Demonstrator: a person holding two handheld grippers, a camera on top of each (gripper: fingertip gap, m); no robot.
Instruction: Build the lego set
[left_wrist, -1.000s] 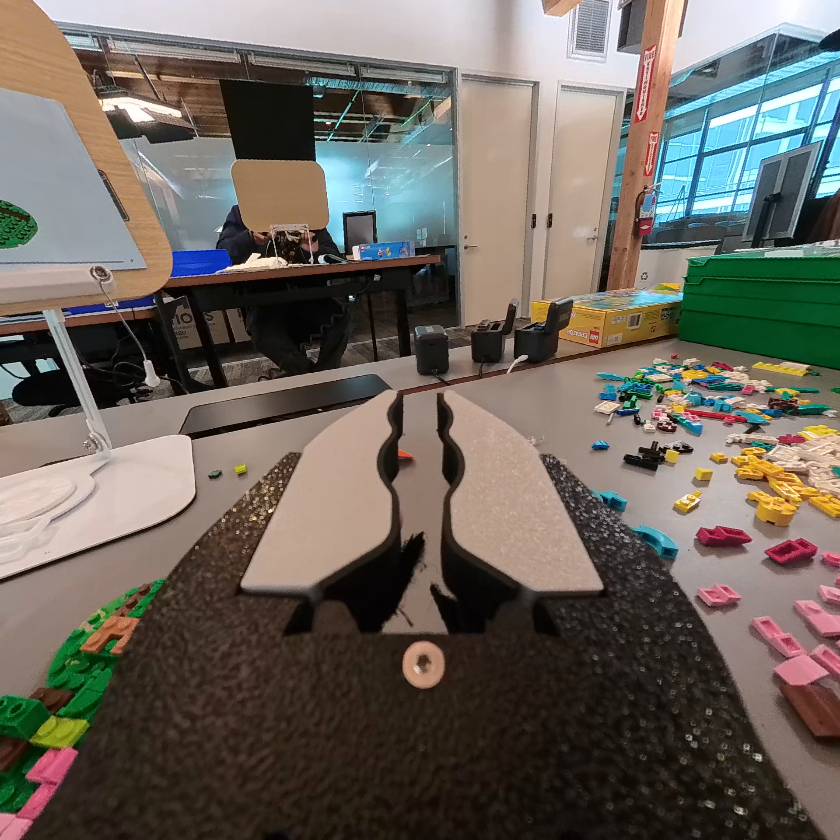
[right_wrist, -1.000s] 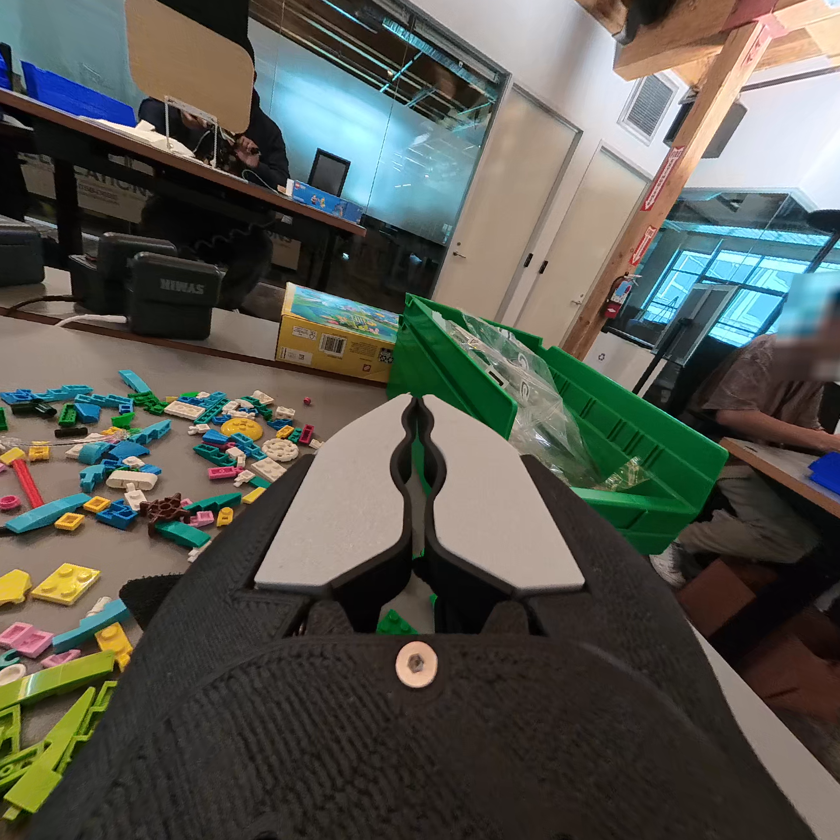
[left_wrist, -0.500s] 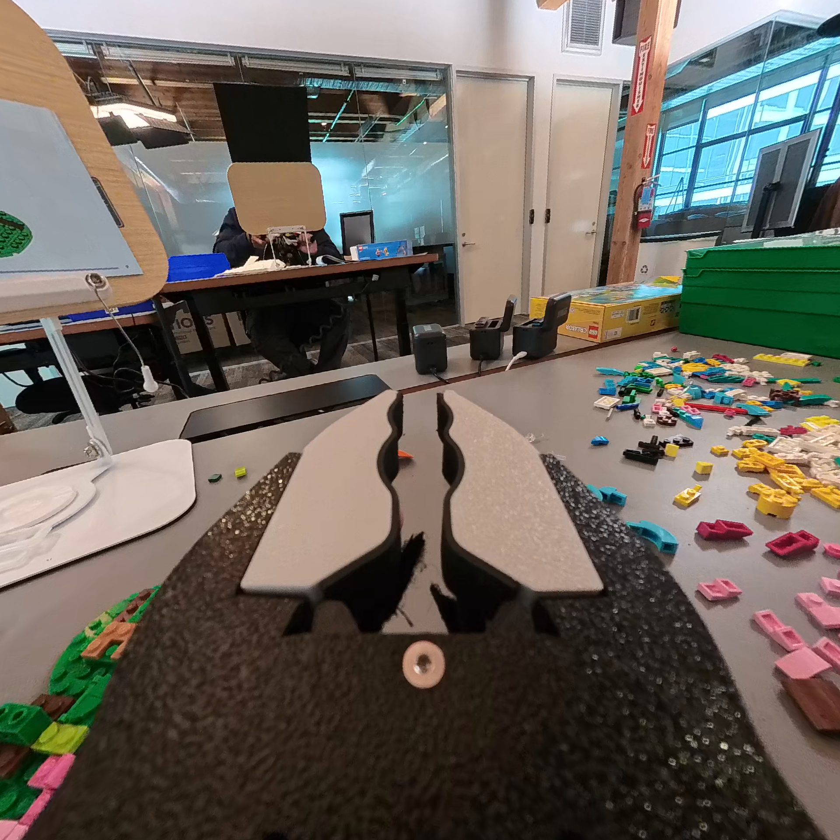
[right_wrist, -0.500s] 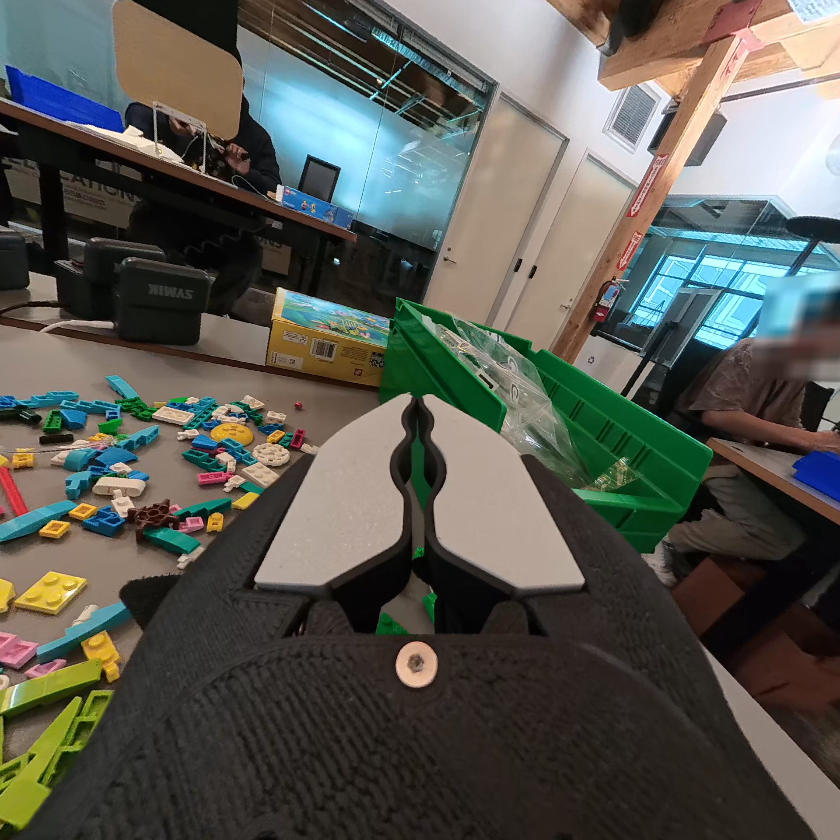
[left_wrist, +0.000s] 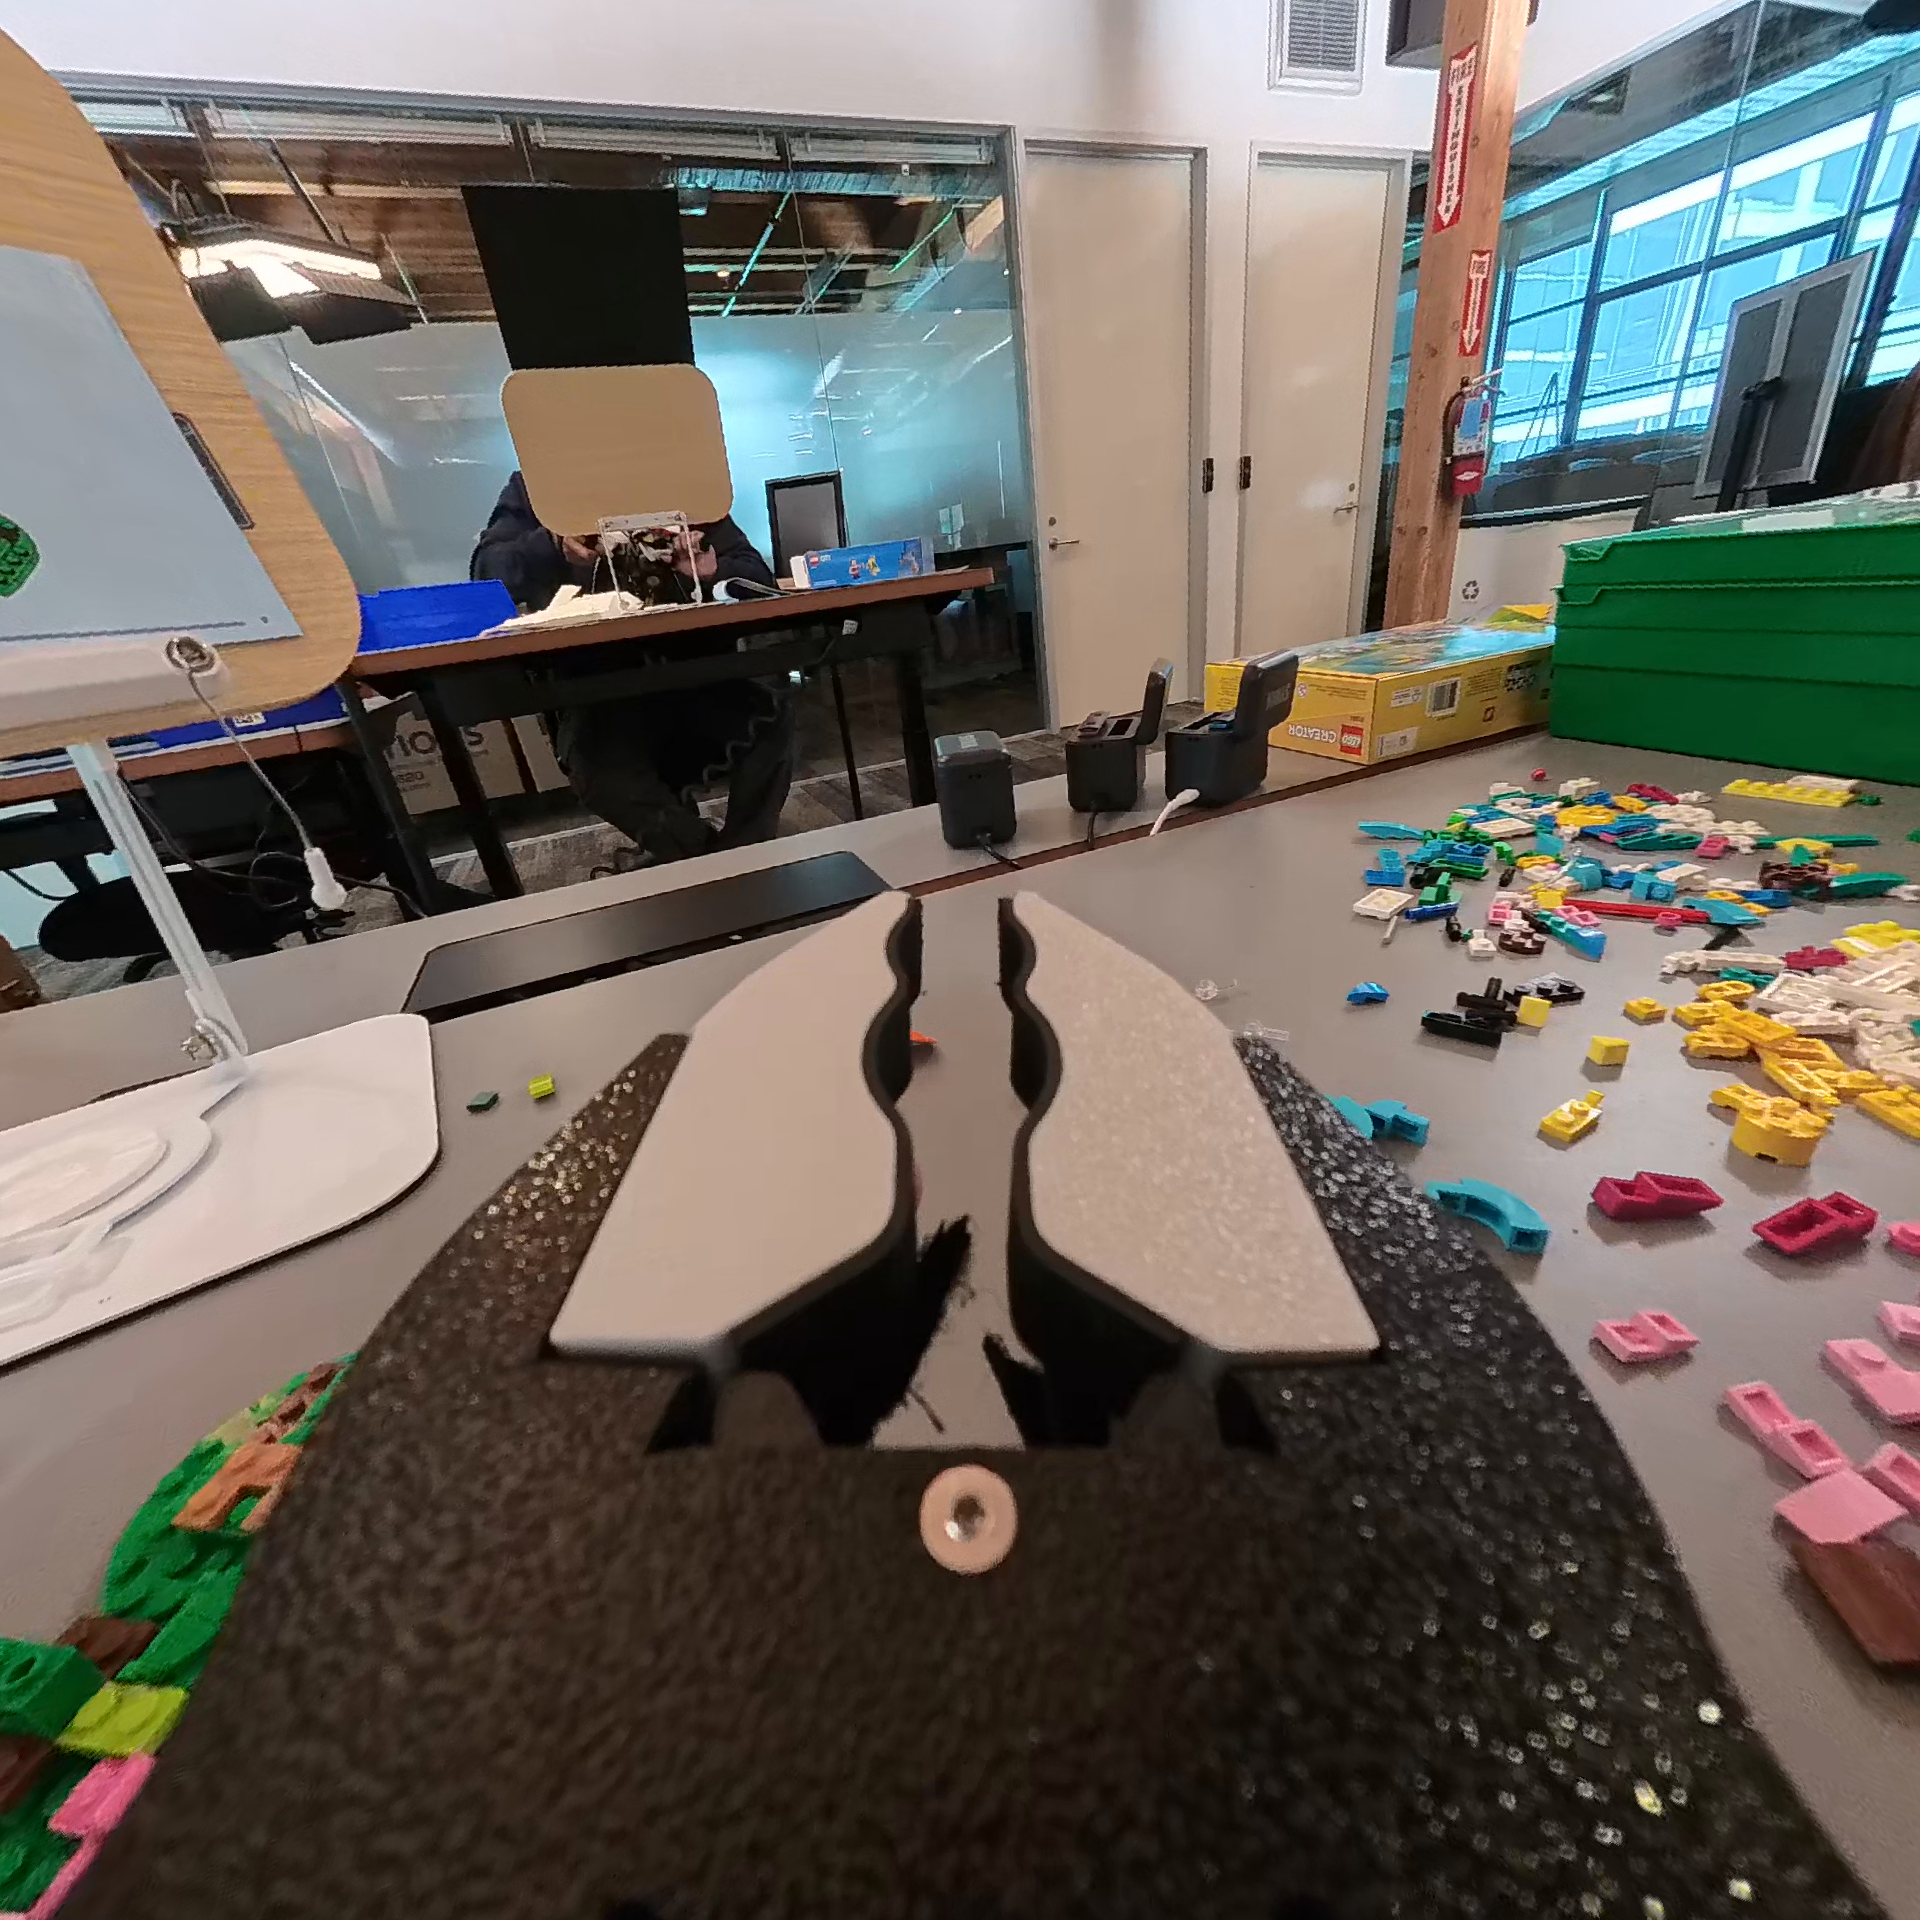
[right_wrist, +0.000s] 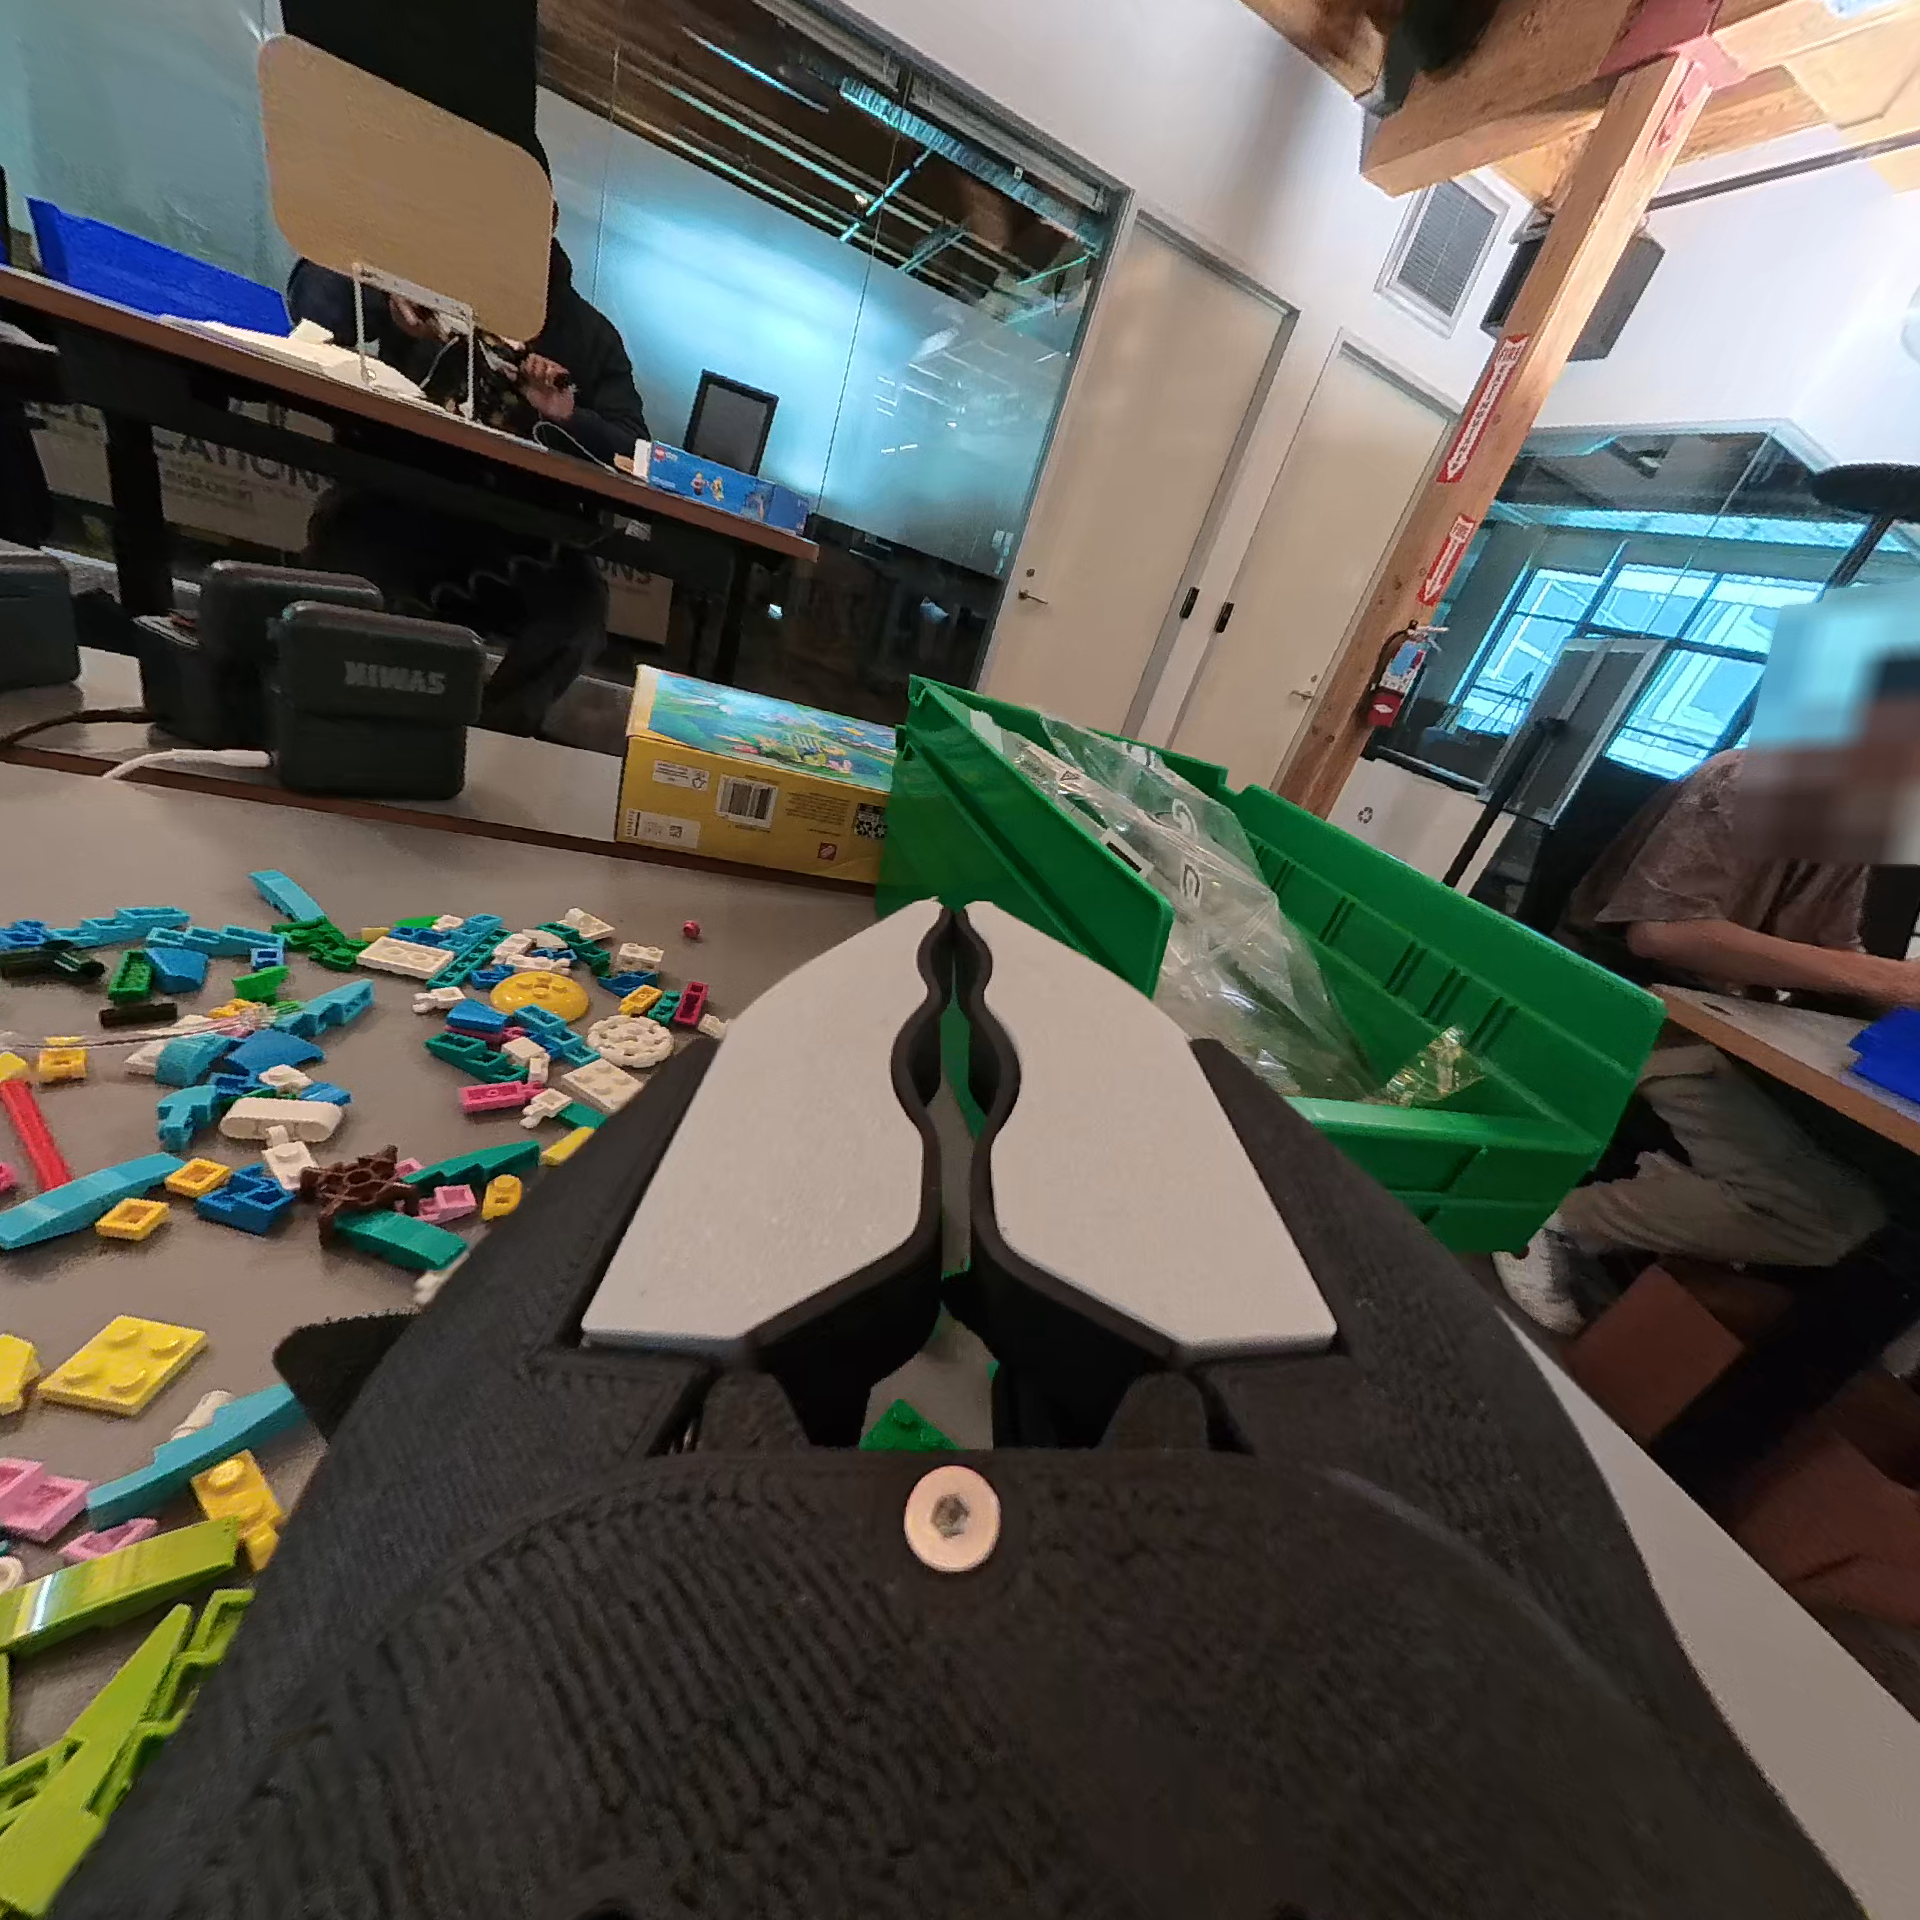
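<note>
Your left gripper (left_wrist: 958, 914) stands slightly parted and empty above the table (left_wrist: 1195, 914), with the green build (left_wrist: 156, 1579) at its lower left. Your right gripper (right_wrist: 951, 914) is pressed together, empty, loose bricks (right_wrist: 312, 1039) scattered left, green bin (right_wrist: 1455, 997) ahead.

Round green studded lego base (left_wrist: 135, 1600), front-left corner of the grey table (left_wrist: 1195, 894): largely covered by the black left gripper (left_wrist: 958, 914) body, cut by the picture's left edge.

Small orange piece (left_wrist: 923, 1037): mostly hidden behind a finger; shape unclear.

Small green piece (right_wrist: 906, 1430) under the black right gripper (right_wrist: 954, 914): only a sliver shows; unclear whether it is gripped.

Lime-green long pieces (right_wrist: 94, 1704): cut off at the left edge.

Seated person (right_wrist: 1756, 935): head blurred.
</note>
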